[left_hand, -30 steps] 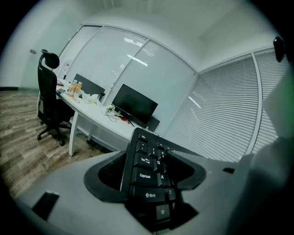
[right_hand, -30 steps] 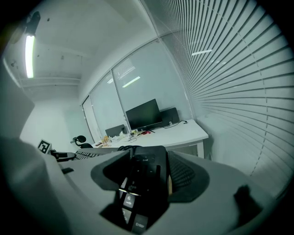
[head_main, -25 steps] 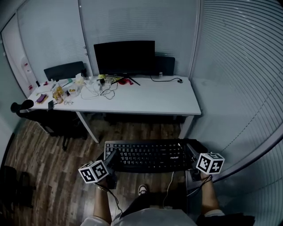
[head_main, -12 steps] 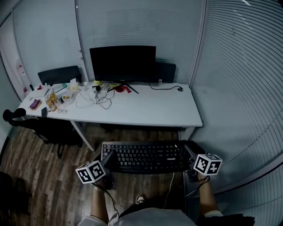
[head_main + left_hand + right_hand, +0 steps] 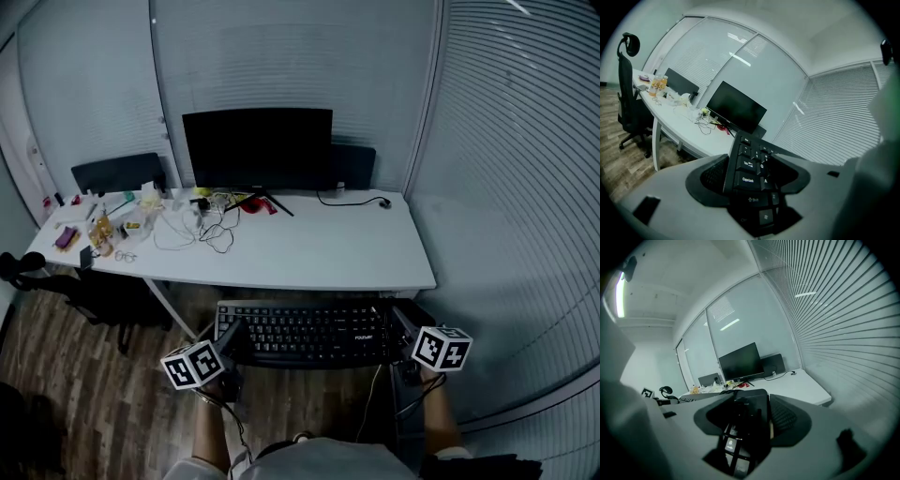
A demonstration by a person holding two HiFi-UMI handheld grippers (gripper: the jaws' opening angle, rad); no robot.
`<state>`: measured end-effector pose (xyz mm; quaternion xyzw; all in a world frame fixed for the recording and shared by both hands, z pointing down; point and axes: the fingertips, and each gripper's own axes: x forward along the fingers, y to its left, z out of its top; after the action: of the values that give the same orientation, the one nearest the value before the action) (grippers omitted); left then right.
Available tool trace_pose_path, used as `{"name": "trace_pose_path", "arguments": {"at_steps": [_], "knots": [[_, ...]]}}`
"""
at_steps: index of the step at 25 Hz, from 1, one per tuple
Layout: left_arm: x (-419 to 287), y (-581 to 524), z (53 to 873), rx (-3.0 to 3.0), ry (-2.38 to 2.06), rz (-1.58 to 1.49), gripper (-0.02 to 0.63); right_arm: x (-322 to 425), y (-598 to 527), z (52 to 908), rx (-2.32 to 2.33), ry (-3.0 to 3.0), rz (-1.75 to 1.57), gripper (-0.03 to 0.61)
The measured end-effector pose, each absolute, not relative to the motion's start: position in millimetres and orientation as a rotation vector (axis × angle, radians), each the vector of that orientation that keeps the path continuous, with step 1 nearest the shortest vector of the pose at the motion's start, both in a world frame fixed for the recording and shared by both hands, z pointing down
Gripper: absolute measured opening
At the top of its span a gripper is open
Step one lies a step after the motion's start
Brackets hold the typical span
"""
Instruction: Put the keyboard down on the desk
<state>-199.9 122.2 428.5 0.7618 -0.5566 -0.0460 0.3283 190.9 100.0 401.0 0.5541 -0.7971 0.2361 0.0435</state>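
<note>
At keyboard ends, tools seemingly tight.

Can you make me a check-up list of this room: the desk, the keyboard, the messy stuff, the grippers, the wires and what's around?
Surface: long white desk, mostly bare on its right side.
Job's things: black keyboard, held in the air in front of the desk, not yet on it.
Clutter: small odds and ends at the desk's left end; black monitor at the back.
Grippers: left gripper shut on the keyboard's left end; right gripper shut on its right end.
Cables: tangle of wires by the monitor; thin cable hanging below the keyboard.
Surroundings: wooden floor, black office chair, slatted blinds.
</note>
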Motion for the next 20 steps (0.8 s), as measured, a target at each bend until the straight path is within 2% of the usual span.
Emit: {"name": "trace_pose_path", "arguments": {"at_steps": [20], "knots": [[-219, 46, 437, 1.985, -1.488, -0.096, 0.273, 172, 19, 417, 1.676, -2.459, 0.752, 0.247]]}}
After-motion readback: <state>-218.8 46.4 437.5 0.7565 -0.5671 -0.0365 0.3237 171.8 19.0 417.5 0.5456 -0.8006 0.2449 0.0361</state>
